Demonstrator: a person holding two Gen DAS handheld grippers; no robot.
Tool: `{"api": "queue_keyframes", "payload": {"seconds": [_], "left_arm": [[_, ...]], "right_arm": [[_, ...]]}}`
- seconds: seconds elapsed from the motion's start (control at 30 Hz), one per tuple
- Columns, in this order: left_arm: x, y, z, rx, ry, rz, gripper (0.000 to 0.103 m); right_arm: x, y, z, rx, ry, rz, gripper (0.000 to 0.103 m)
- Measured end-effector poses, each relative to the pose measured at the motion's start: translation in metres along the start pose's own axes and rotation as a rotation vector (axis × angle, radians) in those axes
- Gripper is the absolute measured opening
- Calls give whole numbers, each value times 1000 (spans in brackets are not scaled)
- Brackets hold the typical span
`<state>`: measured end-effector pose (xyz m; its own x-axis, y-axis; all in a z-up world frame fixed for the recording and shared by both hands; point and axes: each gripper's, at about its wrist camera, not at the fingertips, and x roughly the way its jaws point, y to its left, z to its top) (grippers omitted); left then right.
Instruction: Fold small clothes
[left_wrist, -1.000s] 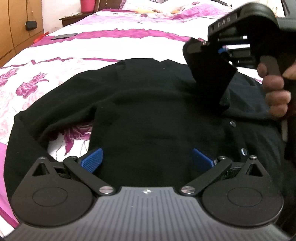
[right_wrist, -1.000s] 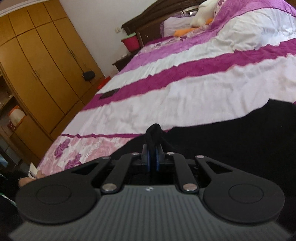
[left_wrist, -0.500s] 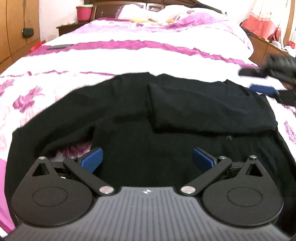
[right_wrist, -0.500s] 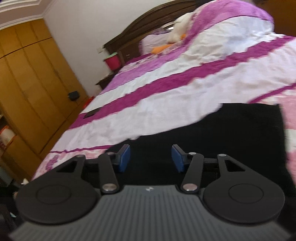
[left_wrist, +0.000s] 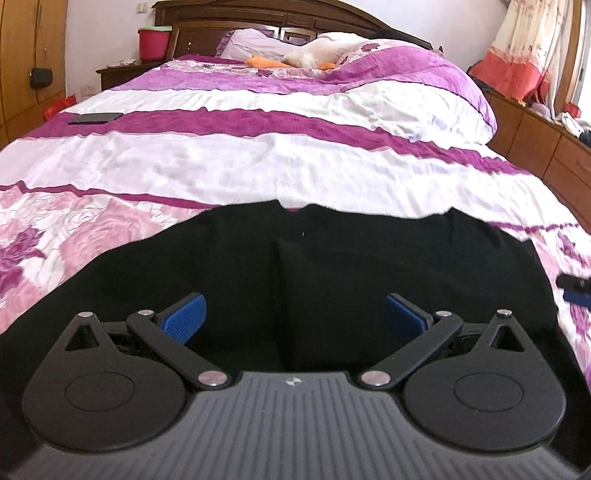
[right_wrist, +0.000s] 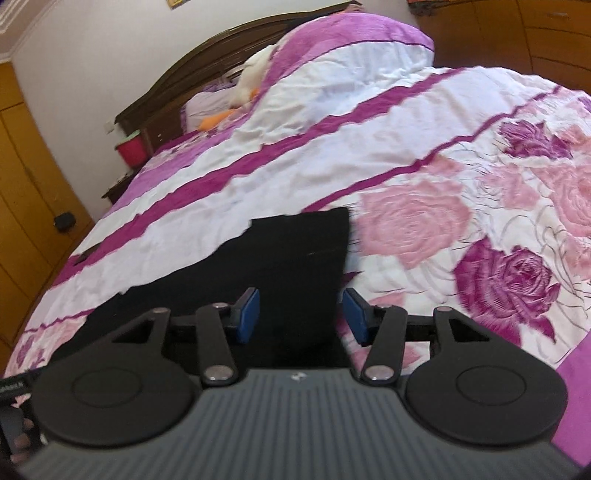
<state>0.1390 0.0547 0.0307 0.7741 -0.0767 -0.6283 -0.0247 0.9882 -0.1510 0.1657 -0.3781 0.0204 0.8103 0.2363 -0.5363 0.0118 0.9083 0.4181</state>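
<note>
- A black garment (left_wrist: 332, 266) lies spread flat on the bed (left_wrist: 258, 162), near the foot end, on a quilt of white and magenta bands and pink roses.
- One part of it, probably a sleeve, is folded in across the body; its straight edge shows as a faint vertical line in the left wrist view, though the cloth is so dark that I can hardly read the folds.
- The left gripper (left_wrist: 293, 317) hangs over the near part of the garment, its blue-padded fingers (left_wrist: 183, 317) spread wide apart with nothing between them but the cloth lying below.
- The right gripper (right_wrist: 301, 315) sits over the garment's right edge, where black cloth meets the rose print.
- Its fingers (right_wrist: 248, 319) stand apart too, less widely, and no cloth is caught between them; the garment's edge (right_wrist: 295, 258) simply runs beneath the gap.
- In the left wrist view, a dark tip with a blue pad at the far right edge is the right gripper, just off the garment's side.
- A dark flat object, a phone by the look of it (left_wrist: 95, 118), lies on a magenta band well up the bed, far from the garment.
- At the head of the bed are pillows (left_wrist: 258, 42) and a white soft toy with orange parts (left_wrist: 317, 53), in front of a dark wooden headboard (left_wrist: 280, 14).
- A red bucket (left_wrist: 154, 42) stands on the bedside stand to the left, beside wooden wardrobe doors.
- Fingertips of the person's hand (right_wrist: 16, 439) show at the lower left of the right wrist view.
</note>
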Motion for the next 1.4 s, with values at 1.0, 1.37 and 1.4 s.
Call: {"api": "queue_keyframes", "payload": {"seconds": [1.0,1.37,1.4], "left_arm": [[68,17,18,-82,-87,69,10],[72,7,4,-14,-80,112,32],[71,7,3,0,-82,127,44]], "right_arm": [[68,-10,29,-41,-31,3,53],[75,5,13,-226,37,-77,49],[80,9,8,-288,38,-121,49]]}}
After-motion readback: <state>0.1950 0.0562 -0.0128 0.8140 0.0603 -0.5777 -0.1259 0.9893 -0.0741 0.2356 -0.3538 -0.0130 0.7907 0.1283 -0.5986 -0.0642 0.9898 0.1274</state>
